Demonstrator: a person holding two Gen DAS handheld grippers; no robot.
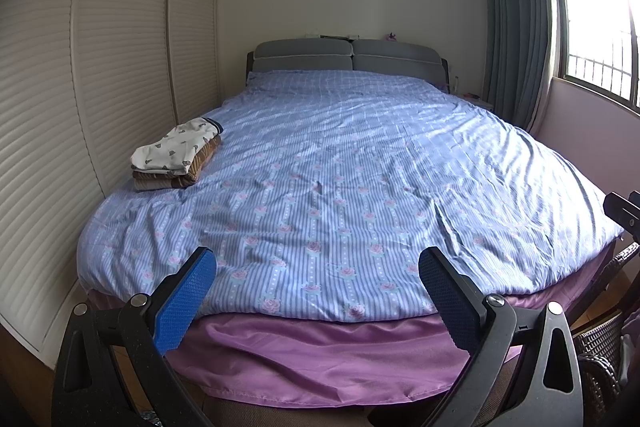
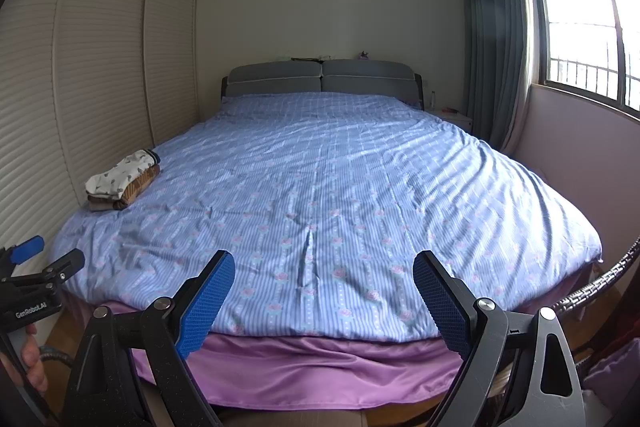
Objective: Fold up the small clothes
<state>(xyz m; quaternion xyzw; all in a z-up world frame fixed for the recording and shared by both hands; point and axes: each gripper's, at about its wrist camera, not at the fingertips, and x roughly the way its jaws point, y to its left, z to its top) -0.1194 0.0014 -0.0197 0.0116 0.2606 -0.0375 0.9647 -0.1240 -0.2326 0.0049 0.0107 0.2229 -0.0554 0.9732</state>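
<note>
A small stack of folded clothes (image 1: pixel 176 155), white patterned piece on top of brown ones, lies on the left side of the bed; it also shows in the right wrist view (image 2: pixel 122 181). My left gripper (image 1: pixel 318 263) is open and empty, held off the foot of the bed. My right gripper (image 2: pixel 324 263) is open and empty, also off the foot of the bed. The left gripper shows at the left edge of the right wrist view (image 2: pixel 36 267). No unfolded garment shows on the bed.
The bed has a blue striped floral cover (image 1: pixel 340 167) over a purple sheet (image 1: pixel 320 359). Louvred wardrobe doors (image 1: pixel 60 87) run along the left. A window (image 1: pixel 600 27) with curtains is on the right. A wicker basket (image 1: pixel 600 347) stands at the lower right.
</note>
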